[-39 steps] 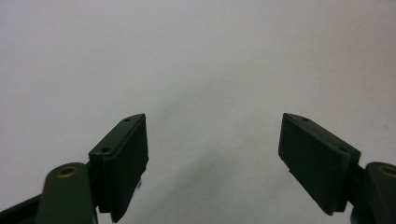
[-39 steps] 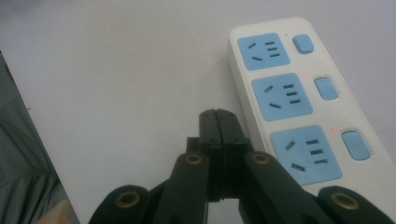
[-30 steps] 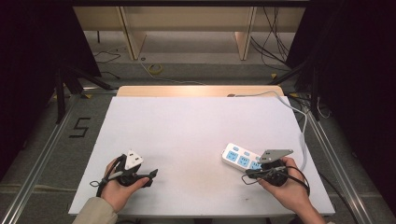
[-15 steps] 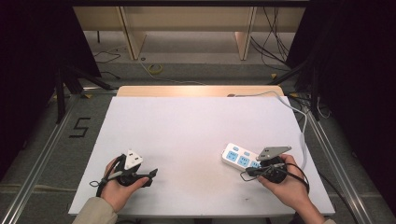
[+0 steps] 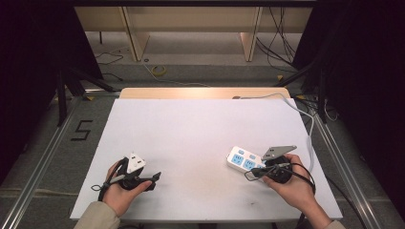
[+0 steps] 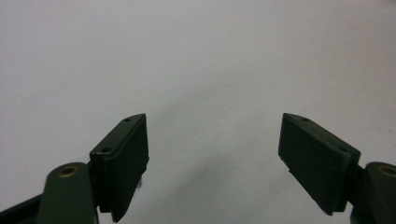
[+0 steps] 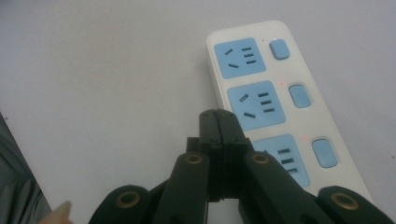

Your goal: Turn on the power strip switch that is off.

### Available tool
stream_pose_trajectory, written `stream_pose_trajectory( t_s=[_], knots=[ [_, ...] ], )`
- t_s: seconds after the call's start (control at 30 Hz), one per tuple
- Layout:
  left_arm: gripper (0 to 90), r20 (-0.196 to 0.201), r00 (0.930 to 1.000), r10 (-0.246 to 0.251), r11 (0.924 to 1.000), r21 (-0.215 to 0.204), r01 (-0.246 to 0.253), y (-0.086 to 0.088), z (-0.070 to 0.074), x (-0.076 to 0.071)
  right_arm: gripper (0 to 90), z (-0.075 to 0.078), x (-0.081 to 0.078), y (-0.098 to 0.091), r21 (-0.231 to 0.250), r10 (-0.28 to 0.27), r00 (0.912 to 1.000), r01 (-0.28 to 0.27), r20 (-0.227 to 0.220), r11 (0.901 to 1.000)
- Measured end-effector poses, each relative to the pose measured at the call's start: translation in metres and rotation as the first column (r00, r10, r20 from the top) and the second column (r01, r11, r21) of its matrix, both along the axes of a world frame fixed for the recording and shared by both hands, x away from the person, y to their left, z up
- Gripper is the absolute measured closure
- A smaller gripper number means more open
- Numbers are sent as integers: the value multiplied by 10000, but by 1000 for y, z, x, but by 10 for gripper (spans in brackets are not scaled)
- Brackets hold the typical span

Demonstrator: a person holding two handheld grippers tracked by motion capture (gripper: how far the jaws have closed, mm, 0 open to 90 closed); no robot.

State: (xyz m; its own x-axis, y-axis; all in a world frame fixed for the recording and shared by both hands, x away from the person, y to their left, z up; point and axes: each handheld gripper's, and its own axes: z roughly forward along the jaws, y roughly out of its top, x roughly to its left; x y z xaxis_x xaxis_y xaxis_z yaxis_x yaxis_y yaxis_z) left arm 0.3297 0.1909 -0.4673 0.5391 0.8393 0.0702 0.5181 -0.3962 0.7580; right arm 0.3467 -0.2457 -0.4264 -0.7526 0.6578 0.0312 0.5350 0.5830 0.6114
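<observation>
A white table (image 5: 200,143) seen from above, with a person's two hands coming in from the near edge, each holding one black two-jaw gripper.

There is one white power strip (image 5: 243,160) lying flat near the table's right front, at a slant. In the right gripper view the power strip (image 7: 275,93) shows three blue sockets in a row, each with one blue switch beside it, three switches in all, and a tiny red light by each switch. One white cable (image 5: 305,119) runs from the strip toward the far right corner of the table.

The right gripper (image 5: 255,171) sits in the right hand (image 5: 296,183), just beside the strip's near end. In the right gripper view, the right gripper (image 7: 218,122) has its jaws pressed fully together with nothing between them; their tip lies over the strip's edge by the second and third sockets. Whether it touches the plastic is hard to tell.

The left gripper (image 5: 155,177) rests in the left hand (image 5: 119,191) at the left front, well apart from the strip. In the left gripper view, the left gripper (image 6: 215,144) stands wide open and empty over bare table.

The third socket is partly hidden behind the closed jaws, and the strip's near end is cut off by the lower edge of the right gripper view. From above, the sockets are too small to count.
</observation>
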Motion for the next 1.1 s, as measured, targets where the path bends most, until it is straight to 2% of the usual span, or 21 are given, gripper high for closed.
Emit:
stream_pose_trajectory(
  t_s=[1.1],
  knots=[
    [244, 63, 10000, 19, 10000, 33, -19, 1, 1, 0, 900, 9, 13, 3, -276, -193, 9996, 188, -200, 9994]
  ],
)
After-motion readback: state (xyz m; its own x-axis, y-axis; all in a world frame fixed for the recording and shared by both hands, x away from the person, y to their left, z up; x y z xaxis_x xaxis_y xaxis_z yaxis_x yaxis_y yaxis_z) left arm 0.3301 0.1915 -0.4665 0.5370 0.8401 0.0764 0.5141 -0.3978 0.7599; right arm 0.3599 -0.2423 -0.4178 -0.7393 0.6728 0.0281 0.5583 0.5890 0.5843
